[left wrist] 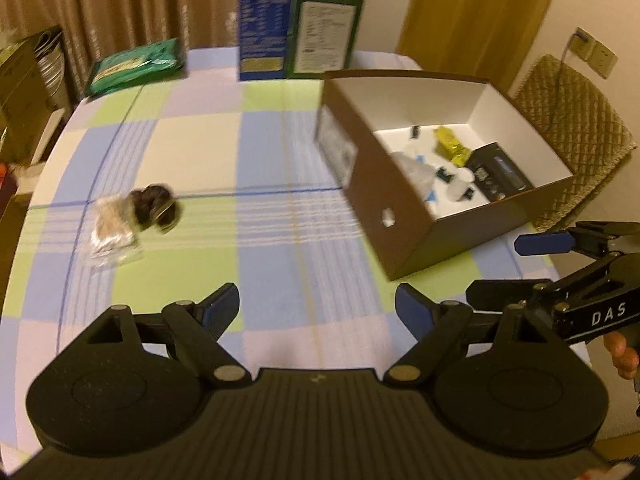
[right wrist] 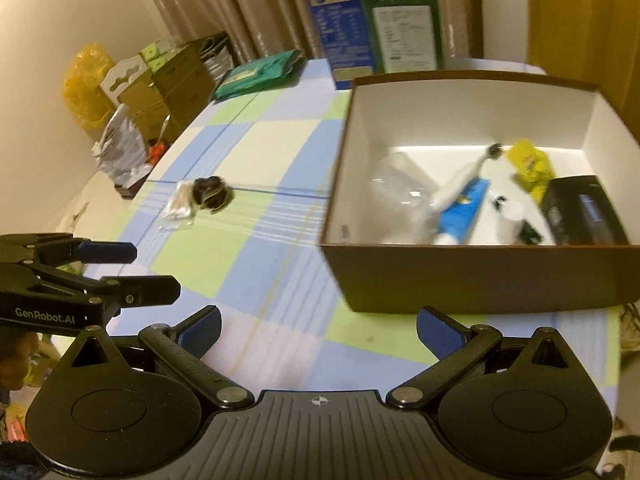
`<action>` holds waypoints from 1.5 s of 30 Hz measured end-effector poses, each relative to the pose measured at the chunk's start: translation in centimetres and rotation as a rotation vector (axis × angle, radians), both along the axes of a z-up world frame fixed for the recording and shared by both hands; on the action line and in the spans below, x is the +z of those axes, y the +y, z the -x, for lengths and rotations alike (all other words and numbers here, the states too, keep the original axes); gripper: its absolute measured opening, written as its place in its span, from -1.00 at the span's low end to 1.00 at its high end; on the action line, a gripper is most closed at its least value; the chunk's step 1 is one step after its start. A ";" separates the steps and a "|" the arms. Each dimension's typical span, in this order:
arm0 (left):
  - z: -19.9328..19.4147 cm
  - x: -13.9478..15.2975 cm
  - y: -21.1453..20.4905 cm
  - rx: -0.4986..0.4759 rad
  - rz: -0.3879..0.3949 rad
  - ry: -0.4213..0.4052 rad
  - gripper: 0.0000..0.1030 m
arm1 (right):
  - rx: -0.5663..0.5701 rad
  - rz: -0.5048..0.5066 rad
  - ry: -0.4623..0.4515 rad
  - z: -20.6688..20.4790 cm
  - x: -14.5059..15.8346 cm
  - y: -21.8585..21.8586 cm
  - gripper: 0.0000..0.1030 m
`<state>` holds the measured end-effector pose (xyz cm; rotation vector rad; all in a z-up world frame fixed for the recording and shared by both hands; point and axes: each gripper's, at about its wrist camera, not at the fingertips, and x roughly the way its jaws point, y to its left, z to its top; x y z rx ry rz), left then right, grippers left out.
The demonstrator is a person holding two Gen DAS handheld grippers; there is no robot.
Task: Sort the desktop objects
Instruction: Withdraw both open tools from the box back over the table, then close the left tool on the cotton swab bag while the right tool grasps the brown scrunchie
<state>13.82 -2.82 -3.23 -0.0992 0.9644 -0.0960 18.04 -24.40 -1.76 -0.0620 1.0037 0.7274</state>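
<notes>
A brown cardboard box (left wrist: 374,200) with a white inside stands on the checked tablecloth at the right; it also shows in the right wrist view (right wrist: 460,276). Inside lie a yellow packet (right wrist: 528,164), a black box (right wrist: 580,210), a blue tube (right wrist: 460,212) and clear plastic. A dark round object (left wrist: 154,208) and a clear plastic packet (left wrist: 112,232) lie together on the cloth at the left, also in the right wrist view (right wrist: 210,196). My left gripper (left wrist: 316,306) is open and empty above the cloth. My right gripper (right wrist: 318,330) is open and empty in front of the box.
A blue carton (left wrist: 264,20) and a green carton (left wrist: 326,30) stand at the table's far edge. A green packet (left wrist: 136,66) lies at the far left. A chair (left wrist: 576,136) stands beyond the box. Cardboard boxes and bags (right wrist: 160,88) sit left of the table.
</notes>
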 end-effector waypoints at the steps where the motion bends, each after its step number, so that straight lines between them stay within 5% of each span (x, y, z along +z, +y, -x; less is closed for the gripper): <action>1: 0.2 -0.1 0.6 0.010 0.000 0.005 0.60 | 0.006 0.000 0.003 0.1 -0.1 0.6 0.96; 21: 1.5 -1.4 12.2 0.161 -0.046 0.051 0.60 | 0.099 0.027 0.067 0.6 -3.7 12.1 0.96; 37: -2.3 -4.2 18.0 0.187 -0.088 0.022 0.59 | 0.083 0.001 -0.086 -3.2 -6.5 20.1 0.95; 45: -5.4 -5.9 19.9 0.183 -0.101 0.015 0.53 | 0.123 -0.008 -0.117 -5.3 -8.0 23.3 0.44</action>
